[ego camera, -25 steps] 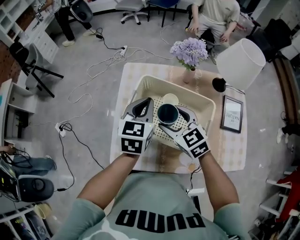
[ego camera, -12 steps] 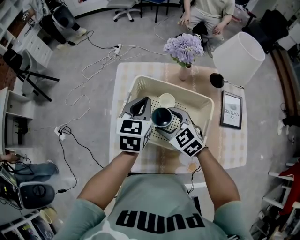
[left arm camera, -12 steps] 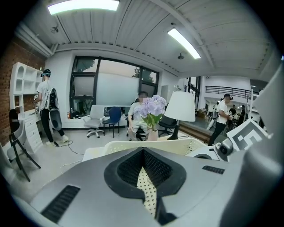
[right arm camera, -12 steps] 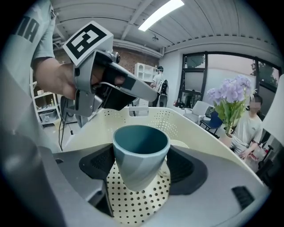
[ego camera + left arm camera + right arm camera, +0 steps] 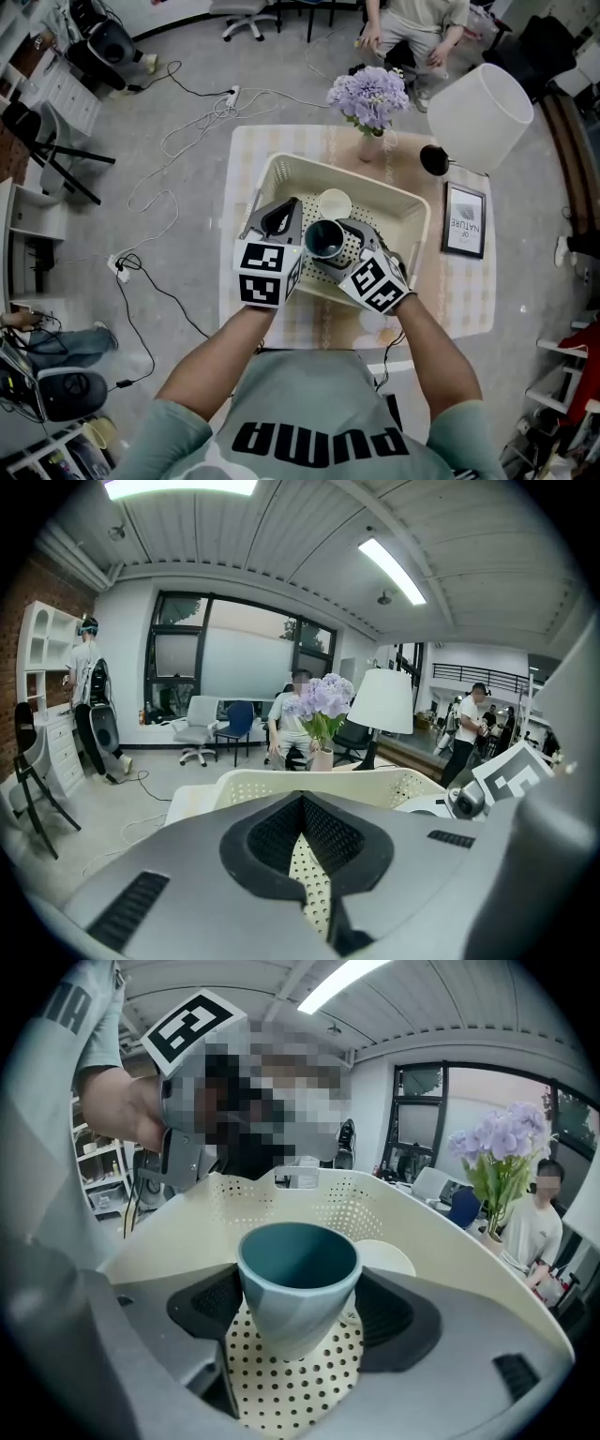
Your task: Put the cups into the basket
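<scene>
A teal cup (image 5: 323, 237) hangs upright over the perforated floor of the cream basket (image 5: 409, 208), with my right gripper (image 5: 330, 247) shut on its sides. In the right gripper view the teal cup (image 5: 298, 1252) sits between both jaws. Just beyond it a cream cup (image 5: 386, 1258) stands on the basket floor, below the basket's far wall (image 5: 309, 1206). That cream cup (image 5: 334, 202) is at the basket's middle back. My left gripper (image 5: 280, 218) hovers over the basket's left part, shut with nothing in it. Its jaws (image 5: 302, 803) meet above the basket floor.
The basket rests on a small cloth-covered table (image 5: 467, 292). A vase of purple flowers (image 5: 372, 98), a white-shaded lamp (image 5: 478, 112) and a picture frame (image 5: 464, 225) stand behind and right of it. Cables (image 5: 178, 141) lie on the floor; a seated person (image 5: 412, 23) is beyond.
My right gripper has carried the teal cup slightly nearer and leftward over the basket floor. The left gripper has hardly moved.
</scene>
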The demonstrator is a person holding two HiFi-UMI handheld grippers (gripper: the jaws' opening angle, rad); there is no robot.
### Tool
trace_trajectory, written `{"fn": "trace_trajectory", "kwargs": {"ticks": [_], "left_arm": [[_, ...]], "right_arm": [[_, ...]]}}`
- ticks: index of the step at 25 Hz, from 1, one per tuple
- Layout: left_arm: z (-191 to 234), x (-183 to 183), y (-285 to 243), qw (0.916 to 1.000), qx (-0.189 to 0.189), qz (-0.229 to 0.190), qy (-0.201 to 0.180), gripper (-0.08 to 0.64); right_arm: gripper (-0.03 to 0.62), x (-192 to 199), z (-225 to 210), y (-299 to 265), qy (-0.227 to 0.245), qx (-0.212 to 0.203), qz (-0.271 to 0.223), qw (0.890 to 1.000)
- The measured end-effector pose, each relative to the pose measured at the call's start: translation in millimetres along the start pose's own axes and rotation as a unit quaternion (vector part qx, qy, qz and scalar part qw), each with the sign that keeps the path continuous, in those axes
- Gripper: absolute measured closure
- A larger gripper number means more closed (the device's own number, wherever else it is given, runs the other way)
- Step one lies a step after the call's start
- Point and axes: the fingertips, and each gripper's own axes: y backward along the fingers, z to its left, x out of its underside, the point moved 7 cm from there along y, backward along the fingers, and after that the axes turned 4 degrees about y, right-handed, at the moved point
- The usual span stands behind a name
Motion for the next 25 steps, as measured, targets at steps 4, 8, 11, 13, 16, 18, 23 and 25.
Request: {"fn": "trace_trajectory", "kwargs": {"ticks": [4, 8, 11, 13, 16, 18, 23, 25], "left_arm": [[0.3, 0.1, -1.1, 1.0000, 0.004, 0.000, 0.000, 0.558], [-0.6, 0.1, -2.9, 1.0000, 0.009, -0.001, 0.001, 0.558], [-2.7, -0.9, -3.3, 0.9999, 0.013, -0.002, -0.001, 0.558], [-4.0, -2.2, -2.8, 0.9999, 0.015, -0.004, -0.001, 0.558], [-6.2, -6.2, -1.6, 0.9998, 0.018, -0.008, -0.002, 0.558], [-8.3, -9.4, -0.5, 0.9997, 0.020, -0.010, -0.003, 0.558], [-15.3, -12.4, 2.3, 0.9996, 0.023, -0.014, -0.007, 0.558], [-18.3, -13.5, 3.1, 0.9995, 0.025, -0.017, -0.009, 0.558]], "right_arm": [[0.222, -1.0, 1.0, -0.6, 0.012, -0.008, 0.018, 1.000], [0.222, -3.5, -0.9, -0.1, 0.004, -0.016, 0.031, 0.999], [0.222, -6.5, -1.1, 3.0, 0.005, -0.016, 0.041, 0.999], [0.221, -6.9, -0.7, 5.5, 0.006, -0.016, 0.050, 0.999], [0.221, -6.4, -1.2, 10.5, 0.009, -0.014, 0.065, 0.998], [0.221, -6.9, -2.1, 15.0, 0.011, -0.011, 0.069, 0.997], [0.221, -7.0, -3.4, 25.2, 0.015, 0.001, 0.078, 0.997], [0.221, -9.0, -4.0, 29.4, 0.017, 0.005, 0.074, 0.997]]}}
